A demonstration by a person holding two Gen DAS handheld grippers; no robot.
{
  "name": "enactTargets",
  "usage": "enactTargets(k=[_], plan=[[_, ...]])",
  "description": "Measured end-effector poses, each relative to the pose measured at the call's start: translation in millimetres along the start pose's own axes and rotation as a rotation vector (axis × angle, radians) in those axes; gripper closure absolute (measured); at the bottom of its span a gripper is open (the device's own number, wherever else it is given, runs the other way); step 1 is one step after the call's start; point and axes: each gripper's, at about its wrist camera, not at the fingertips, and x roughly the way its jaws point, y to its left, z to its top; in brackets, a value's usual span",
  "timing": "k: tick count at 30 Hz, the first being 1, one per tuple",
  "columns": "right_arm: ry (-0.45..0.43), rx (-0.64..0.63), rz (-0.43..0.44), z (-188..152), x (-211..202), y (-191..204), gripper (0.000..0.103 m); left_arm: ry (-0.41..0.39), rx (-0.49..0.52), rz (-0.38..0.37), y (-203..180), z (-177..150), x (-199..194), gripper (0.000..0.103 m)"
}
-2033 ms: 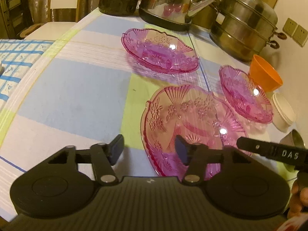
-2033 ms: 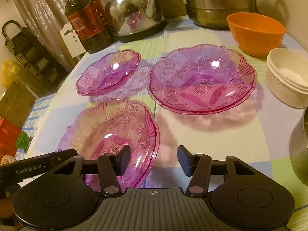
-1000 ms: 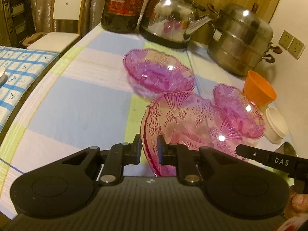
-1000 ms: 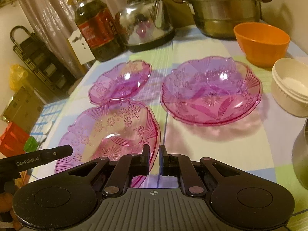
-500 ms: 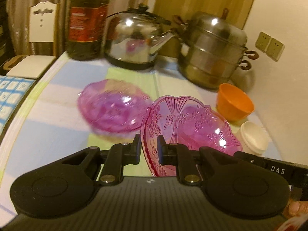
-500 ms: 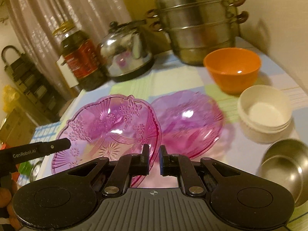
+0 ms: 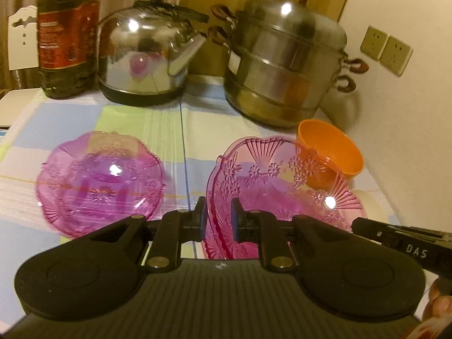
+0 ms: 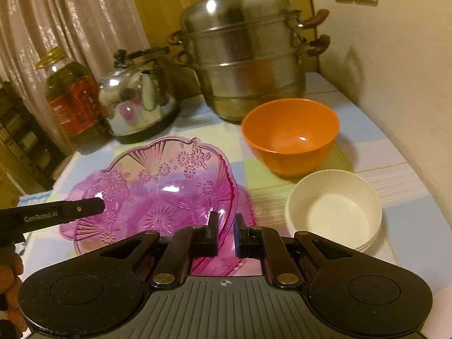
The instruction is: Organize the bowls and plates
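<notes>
Here, the pink glass plate [image 7: 271, 180] is pinched at opposite rim edges by the left gripper [image 7: 217, 217] and right gripper [image 8: 226, 233]; it is held tilted above the table [image 8: 395, 175].

You're working in a home kitchen: along the back edge of the counter [image 7: 180, 118], with its pastel checked cloth, stand a steel kettle [image 7: 141, 53], a tiered steamer pot [image 7: 285, 62] and an oil bottle [image 7: 67, 36]; wall sockets [image 7: 385, 49] sit above the counter's right corner, and curtains [image 8: 70, 19] hang behind.

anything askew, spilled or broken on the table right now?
Only the flowered pink plate: it sits tilted off the table, rim pinched by the left claw and right claw. No spills or damage visible.
</notes>
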Motion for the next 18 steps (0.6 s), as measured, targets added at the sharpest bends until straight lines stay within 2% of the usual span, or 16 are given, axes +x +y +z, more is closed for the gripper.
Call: enactTargets(k=[8, 18], plan=[[0.060, -0.017, -0.041, 4.6, 26.1, -12.9, 0.092, 0.071, 0.037, 0.033, -6.4, -9.8, 42.9, 0.088], [0.110, -0.098, -0.049, 1.0, 42.5, -1.9, 0.091, 0.086, 0.079, 0.085, -2.3, -12.9, 49.0, 0.088]])
